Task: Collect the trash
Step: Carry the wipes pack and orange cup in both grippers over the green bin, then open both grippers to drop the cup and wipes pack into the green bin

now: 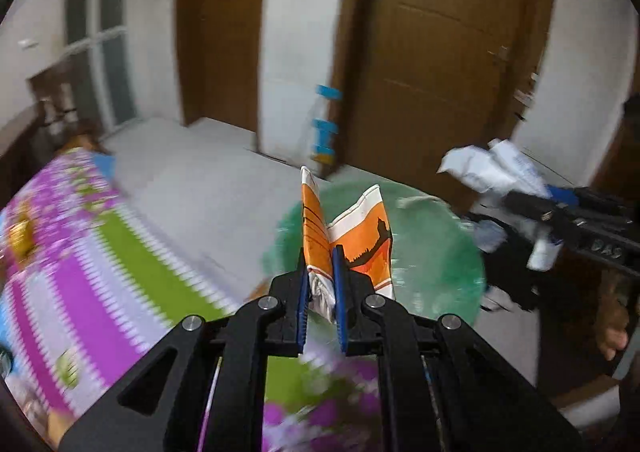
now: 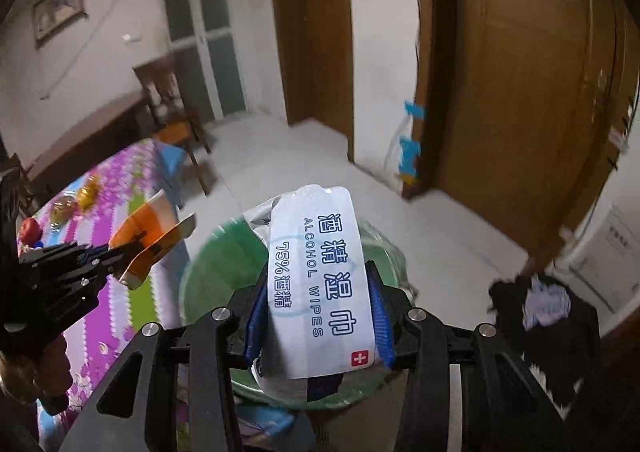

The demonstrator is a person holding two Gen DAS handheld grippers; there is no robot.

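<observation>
My left gripper (image 1: 320,252) is shut on a crumpled orange and white wrapper (image 1: 360,236), held above a green trash bin (image 1: 432,252) on the floor. The right wrist view shows the same wrapper (image 2: 152,236) in the left gripper (image 2: 120,272) at the left. My right gripper (image 2: 318,272) is shut on a white alcohol wipes pack (image 2: 320,288) with blue lettering, over the green trash bin (image 2: 208,272). From the left wrist view the wipes pack (image 1: 488,167) and right gripper (image 1: 516,199) appear at the right.
A table with a purple, green and white floral cloth (image 1: 80,260) lies at the left, with small items (image 2: 64,207) on it. Brown doors (image 1: 440,71), a wooden chair (image 2: 176,123) and a black bag (image 2: 552,332) on the floor stand around the pale tiled floor.
</observation>
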